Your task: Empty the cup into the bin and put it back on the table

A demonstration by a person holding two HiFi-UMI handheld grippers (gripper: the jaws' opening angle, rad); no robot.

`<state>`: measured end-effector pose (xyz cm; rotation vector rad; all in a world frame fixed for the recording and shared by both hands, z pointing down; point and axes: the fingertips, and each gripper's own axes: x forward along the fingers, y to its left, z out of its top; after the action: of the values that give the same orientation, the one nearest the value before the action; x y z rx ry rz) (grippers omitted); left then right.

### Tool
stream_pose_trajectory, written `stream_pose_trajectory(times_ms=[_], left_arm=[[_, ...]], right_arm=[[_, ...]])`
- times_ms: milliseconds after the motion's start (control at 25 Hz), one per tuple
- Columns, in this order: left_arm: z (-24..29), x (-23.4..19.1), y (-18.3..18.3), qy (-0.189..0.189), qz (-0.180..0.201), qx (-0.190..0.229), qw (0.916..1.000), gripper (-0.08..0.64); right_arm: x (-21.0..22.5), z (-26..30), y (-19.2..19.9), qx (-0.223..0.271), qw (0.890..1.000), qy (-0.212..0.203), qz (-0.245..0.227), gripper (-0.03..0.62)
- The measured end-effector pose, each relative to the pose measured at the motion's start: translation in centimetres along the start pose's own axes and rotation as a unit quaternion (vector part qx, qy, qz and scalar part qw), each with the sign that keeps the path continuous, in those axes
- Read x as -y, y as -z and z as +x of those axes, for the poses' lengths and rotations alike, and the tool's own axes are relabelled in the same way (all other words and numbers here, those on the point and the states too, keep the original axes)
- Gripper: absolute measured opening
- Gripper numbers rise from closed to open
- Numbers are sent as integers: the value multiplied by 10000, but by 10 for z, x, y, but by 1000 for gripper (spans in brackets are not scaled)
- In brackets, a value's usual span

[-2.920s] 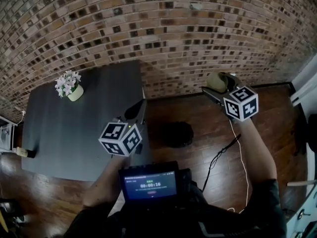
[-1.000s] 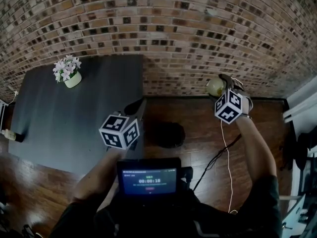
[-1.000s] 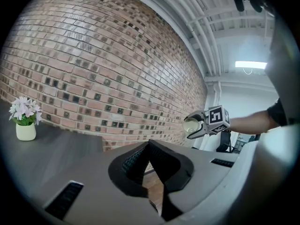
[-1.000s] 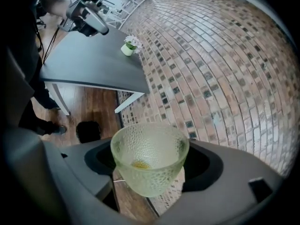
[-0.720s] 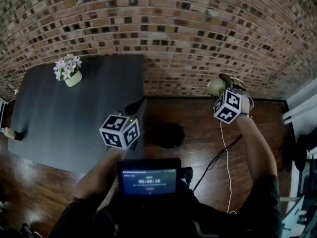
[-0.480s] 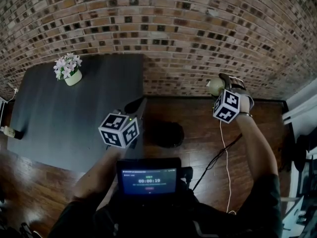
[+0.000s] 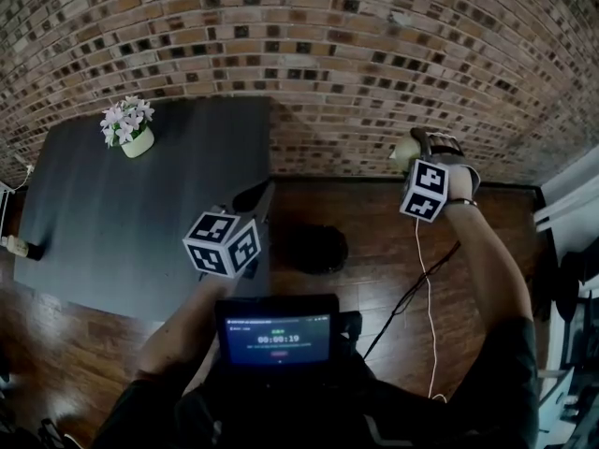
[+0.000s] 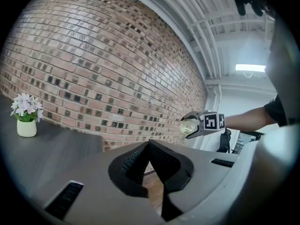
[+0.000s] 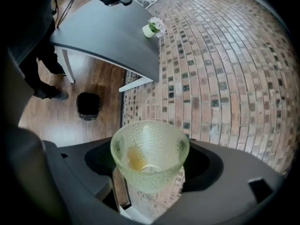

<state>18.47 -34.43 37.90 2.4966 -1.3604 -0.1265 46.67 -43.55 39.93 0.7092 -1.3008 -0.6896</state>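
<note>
The cup [image 9: 149, 149] is pinched between the fingers of the right gripper [image 9: 150, 170], mouth outward. The bin [image 9: 88, 105] is noted well beyond them, with floor [image 9: 56, 121] around it. Fingers of the left gripper [image 8: 149, 146] are pressed together.

In the head view, at upper right, the cup [image 7: 403, 154] is mostly hidden behind the right gripper [image 7: 416, 148] and its marker cube [image 7: 424, 191]. In the right gripper view, an amber patch [image 9: 135, 157] inside the cup is too blurred to identify. The bin [image 7: 315, 249] at centre is too dark to see into. A small object [image 7: 11, 247] at the desk's [image 7: 140, 223] left edge is too small to tell.
</note>
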Motion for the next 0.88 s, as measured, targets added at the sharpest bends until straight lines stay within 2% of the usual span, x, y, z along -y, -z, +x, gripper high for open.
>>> stream_pose_trajectory(times_ms=[880], left_arm=[[0,-1,0,-37,-8,-10,10000,-6]], right_arm=[[-5,-1,-10,-111,9961,22,-877,399]])
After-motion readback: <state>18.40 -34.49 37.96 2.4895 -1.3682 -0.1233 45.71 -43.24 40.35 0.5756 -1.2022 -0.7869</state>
